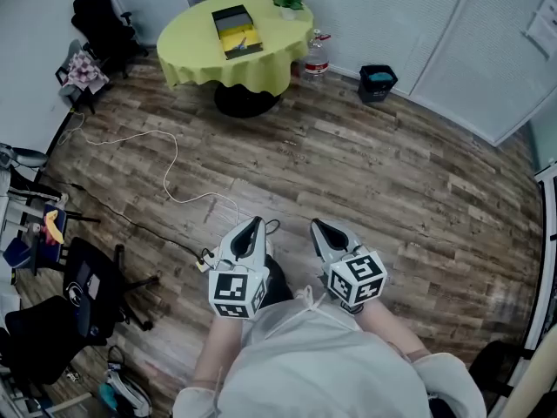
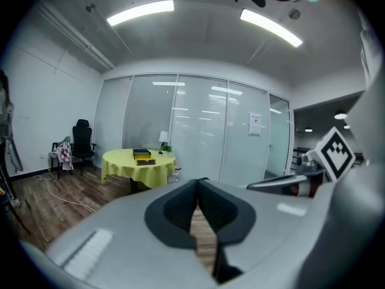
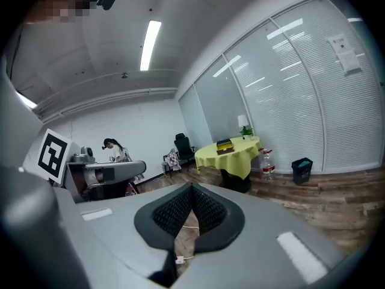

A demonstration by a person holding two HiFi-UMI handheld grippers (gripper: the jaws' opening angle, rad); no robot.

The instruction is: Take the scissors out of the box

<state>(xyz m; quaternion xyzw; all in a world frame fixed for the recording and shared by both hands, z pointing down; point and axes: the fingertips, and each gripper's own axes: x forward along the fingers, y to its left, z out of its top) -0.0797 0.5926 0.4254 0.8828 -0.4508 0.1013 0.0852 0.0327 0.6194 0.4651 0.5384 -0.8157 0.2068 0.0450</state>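
The box (image 1: pixel 228 16) sits mid-top on the round yellow table (image 1: pixel 187 46), clear of its edge; the scissors are perhaps inside, too small to make out. Well back from the table, across open floor (image 1: pixel 365 172), the left gripper (image 1: pixel 254 223) and right gripper (image 1: pixel 318 225) are both clenched on nothing. A cable (image 1: pixel 130 135) lies left of the path.

The head view is looking steeply down from above the left claw (image 1: pixel 253 223) and right claw (image 1: pixel 317 225), the tabletop (image 1: pixel 187 46) far ahead. Both gripper views are looking nearly level, sharing that distant tabletop.
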